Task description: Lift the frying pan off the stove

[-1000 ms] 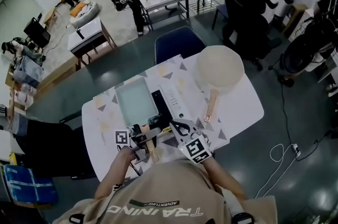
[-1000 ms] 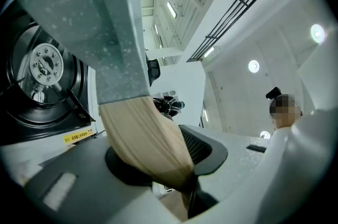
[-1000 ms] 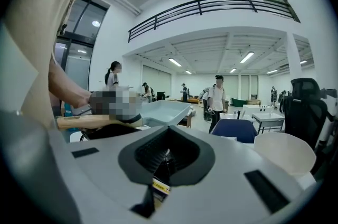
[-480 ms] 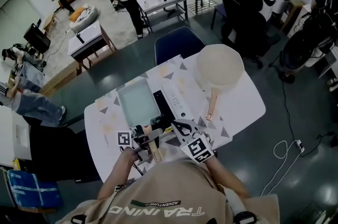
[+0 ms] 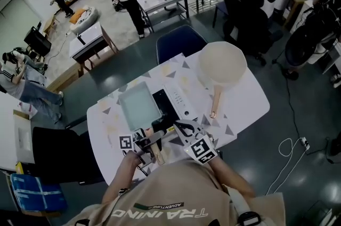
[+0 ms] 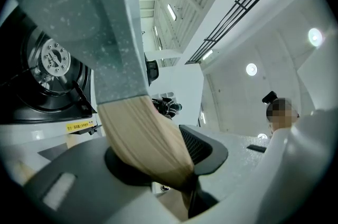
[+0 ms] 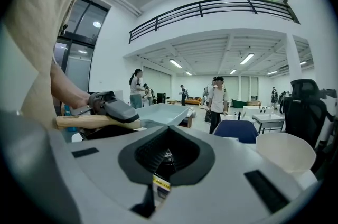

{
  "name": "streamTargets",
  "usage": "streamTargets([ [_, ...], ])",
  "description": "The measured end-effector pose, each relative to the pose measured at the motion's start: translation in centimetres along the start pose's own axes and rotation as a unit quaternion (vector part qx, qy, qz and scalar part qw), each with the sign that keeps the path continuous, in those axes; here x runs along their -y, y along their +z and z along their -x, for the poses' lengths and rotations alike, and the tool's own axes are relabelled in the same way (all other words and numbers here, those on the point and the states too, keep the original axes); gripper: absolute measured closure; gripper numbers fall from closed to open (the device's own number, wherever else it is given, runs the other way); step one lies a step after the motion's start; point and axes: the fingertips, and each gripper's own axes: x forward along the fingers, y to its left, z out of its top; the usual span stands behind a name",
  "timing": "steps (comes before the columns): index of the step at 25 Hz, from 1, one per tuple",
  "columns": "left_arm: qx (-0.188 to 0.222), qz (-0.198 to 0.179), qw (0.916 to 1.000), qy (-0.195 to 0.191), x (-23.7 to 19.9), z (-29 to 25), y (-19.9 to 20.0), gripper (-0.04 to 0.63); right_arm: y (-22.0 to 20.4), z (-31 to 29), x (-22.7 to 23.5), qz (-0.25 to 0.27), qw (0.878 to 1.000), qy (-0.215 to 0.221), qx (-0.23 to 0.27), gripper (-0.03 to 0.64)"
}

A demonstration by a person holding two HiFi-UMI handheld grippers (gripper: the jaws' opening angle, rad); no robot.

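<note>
A rectangular pale grey-green frying pan with a wooden handle is over the left side of the black stove. My left gripper is shut on that handle. In the left gripper view, the pan's speckled underside and the handle run between the jaws. From the right gripper view the pan appears raised just above the stove. My right gripper hovers at the stove's near right corner, jaws together and holding nothing.
A round beige pan with a wooden handle lies on the white table to the right of the stove. A blue chair stands behind the table. Other tables and people are farther back.
Both grippers and the pan stay in nearly the same places. The head view has drifted slightly, and people in the background have walked.
</note>
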Motion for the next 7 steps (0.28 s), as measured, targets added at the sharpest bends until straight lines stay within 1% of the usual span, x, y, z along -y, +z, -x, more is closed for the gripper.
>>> streamTargets([
  [4, 0.001, 0.003, 1.0000, 0.002, -0.23, 0.15, -0.38, 0.453, -0.12, 0.10, -0.06, 0.001, 1.000, 0.000, 0.000, 0.621],
  [7, 0.007, 0.000, 1.0000, -0.004, -0.08, -0.09, -0.54, 0.451, -0.20, 0.44, 0.04, 0.006, 1.000, -0.002, -0.001, 0.621],
])
